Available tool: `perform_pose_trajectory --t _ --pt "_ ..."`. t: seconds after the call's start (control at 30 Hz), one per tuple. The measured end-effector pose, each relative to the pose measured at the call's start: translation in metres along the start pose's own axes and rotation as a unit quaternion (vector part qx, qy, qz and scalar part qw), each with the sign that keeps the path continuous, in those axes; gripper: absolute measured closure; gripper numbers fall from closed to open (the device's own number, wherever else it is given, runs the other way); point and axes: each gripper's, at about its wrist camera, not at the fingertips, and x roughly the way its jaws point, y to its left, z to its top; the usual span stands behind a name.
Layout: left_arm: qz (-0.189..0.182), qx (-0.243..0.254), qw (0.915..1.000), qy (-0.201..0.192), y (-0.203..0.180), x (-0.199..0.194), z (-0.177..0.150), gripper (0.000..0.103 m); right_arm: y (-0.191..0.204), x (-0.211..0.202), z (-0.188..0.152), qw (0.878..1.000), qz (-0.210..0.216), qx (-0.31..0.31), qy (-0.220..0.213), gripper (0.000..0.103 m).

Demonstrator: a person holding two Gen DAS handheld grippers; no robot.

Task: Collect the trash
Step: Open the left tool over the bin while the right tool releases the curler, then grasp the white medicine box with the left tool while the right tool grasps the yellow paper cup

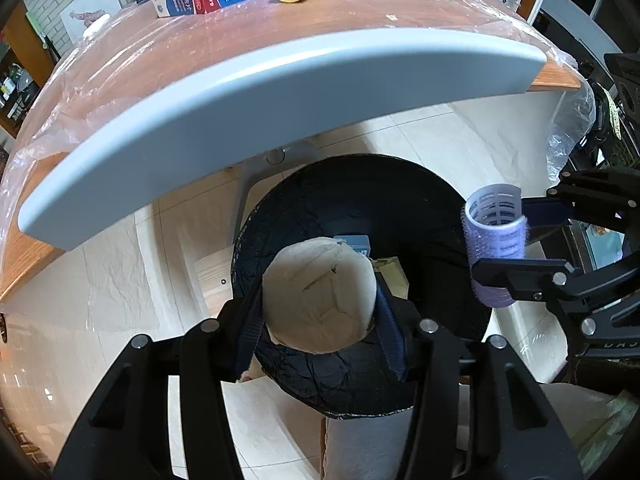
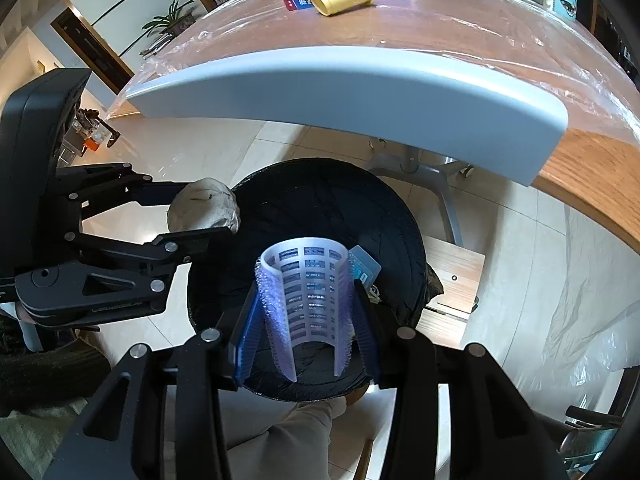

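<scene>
Both tongs are pointing steeply downward: left tongs (image 1: 320, 312), low in the frame, are seemingly loosening, while right tongs (image 2: 306, 312) are gripping.

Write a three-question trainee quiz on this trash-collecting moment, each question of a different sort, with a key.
1. True or false: the left gripper carries a yellow cup.
2. What does the right gripper carry? A) medicine box B) purple hair roller C) tissue wad
3. What lies below both grippers?

Key
1. False: the tissue wad.
2. B.
3. The black-lined trash bin.
</scene>
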Motion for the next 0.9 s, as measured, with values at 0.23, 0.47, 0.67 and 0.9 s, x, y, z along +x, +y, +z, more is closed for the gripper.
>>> perform_pose_trajectory --t 0.23,0.47,0.67,0.9 --pt "0.007 -0.008 0.9999 -0.004 0.003 -0.004 0.002 0.029 -0.002 -0.008 -0.002 1.0 -0.022 0.002 -0.011 0.031" --pt "-0.003 -0.016 0.9996 -0.021 0.008 -0.026 0.003 0.029 -0.001 -0.041 -0.004 0.998 -0.031 -0.014 -0.05 0.02" --pt "-0.027 -0.018 0.9917 -0.124 0.017 -0.096 0.008 0.009 0.019 -0.098 0.004 0.985 -0.054 -0.075 -0.143 0.004" --pt "0.046 -0.002 0.9796 -0.195 0.039 -0.119 0.049 0.002 0.021 -0.1 0.053 0.977 -0.077 -0.104 -0.17 0.004"
